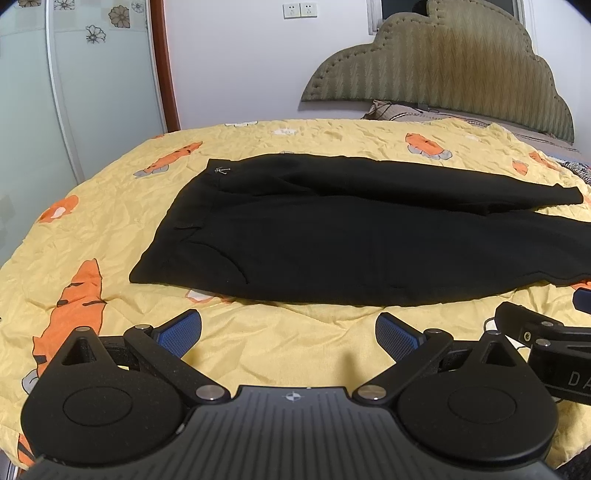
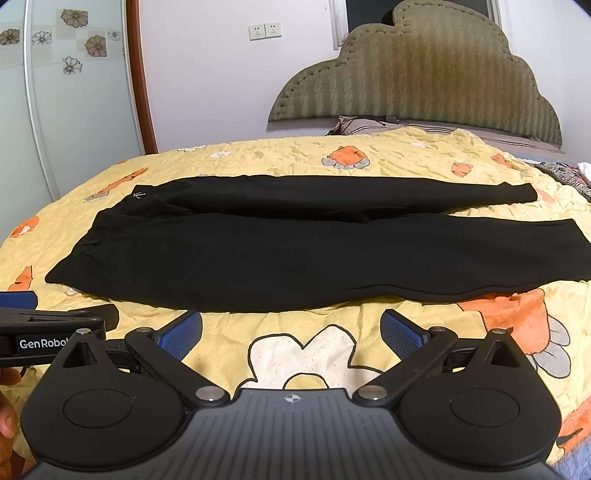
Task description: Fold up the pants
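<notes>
Both tongs hang spread wide and empty over the near edge of the bed: your left tongs (image 1: 288,334) with blue pads (image 1: 397,338) well apart, your right tongs (image 2: 291,332) likewise gaping, neither touching cloth. Just beyond them the black pants (image 2: 295,254) lie flat across the yellow quilt (image 2: 229,332), waistband to your left, hems to your right, the two legs side by side with the far leg (image 2: 351,194) separated from the near one toward the cuffs. By these views no fold has been made yet: the garment is laid out at full length, so the lengthwise fold, leg onto leg, and the crosswise folds after it all appear to remain. A small pale logo (image 1: 222,170) marks the far corner of the waist. From the right wrist view, the left tool's body (image 2: 44,341) sits just beside yours, with a hand (image 2: 7,417) partly visible at the frame edge. Nothing rests on the pants or between them and the tongs; the wrinkled quilt is the only thing likely to drag. Farther off stand the padded headboard (image 1: 461,62), a pillow (image 1: 399,110), wall sockets (image 1: 300,10) and a flowered glass door (image 1: 92,55).
</notes>
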{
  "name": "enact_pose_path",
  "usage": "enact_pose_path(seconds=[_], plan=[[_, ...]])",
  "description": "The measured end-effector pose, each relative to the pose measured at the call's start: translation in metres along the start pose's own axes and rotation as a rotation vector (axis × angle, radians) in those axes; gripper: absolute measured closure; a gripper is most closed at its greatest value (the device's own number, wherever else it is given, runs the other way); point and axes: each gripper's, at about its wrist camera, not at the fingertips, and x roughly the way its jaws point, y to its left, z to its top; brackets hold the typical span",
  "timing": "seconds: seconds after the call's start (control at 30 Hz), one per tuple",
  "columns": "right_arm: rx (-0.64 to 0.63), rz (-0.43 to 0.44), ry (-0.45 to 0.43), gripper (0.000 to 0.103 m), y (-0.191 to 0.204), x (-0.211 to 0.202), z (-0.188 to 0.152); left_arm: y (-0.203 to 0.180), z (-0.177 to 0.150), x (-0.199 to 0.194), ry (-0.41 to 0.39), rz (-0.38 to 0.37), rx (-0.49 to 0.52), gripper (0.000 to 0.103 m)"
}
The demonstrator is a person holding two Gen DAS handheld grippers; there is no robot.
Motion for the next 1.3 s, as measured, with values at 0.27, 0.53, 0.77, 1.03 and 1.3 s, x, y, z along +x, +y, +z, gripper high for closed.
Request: enact_pose_path(seconds=[0.27,0.53,0.77,1.03,1.3], plan=[[0.004,0.028,-0.006,0.0,-0.003,0.013,0.011,0.0,0.008,0.015,0.028,-0.019,0.017,0.001],[-0.135,0.177,-0.152,0.0,-0.005,0.032,0.051,0.015,0.036,0.03,0.015,-0.033,-0.023,0.001],[-0.26,0.407,-0.163,0.0,-0.005,0.121,0.158,0.057,0.093,0.061,0.015,0.018,-0.125,0.001],[-0.276,0.515,0.107,0.006,0.018,0.296,0.237,0.084,0.133,0.105,0.054,0.087,-0.154,0.002],[-0.381,0.642,0.297,0.042,0.03,0.381,0.242,0.091,0.162,0.152,0.088,0.122,-0.115,0.002]])
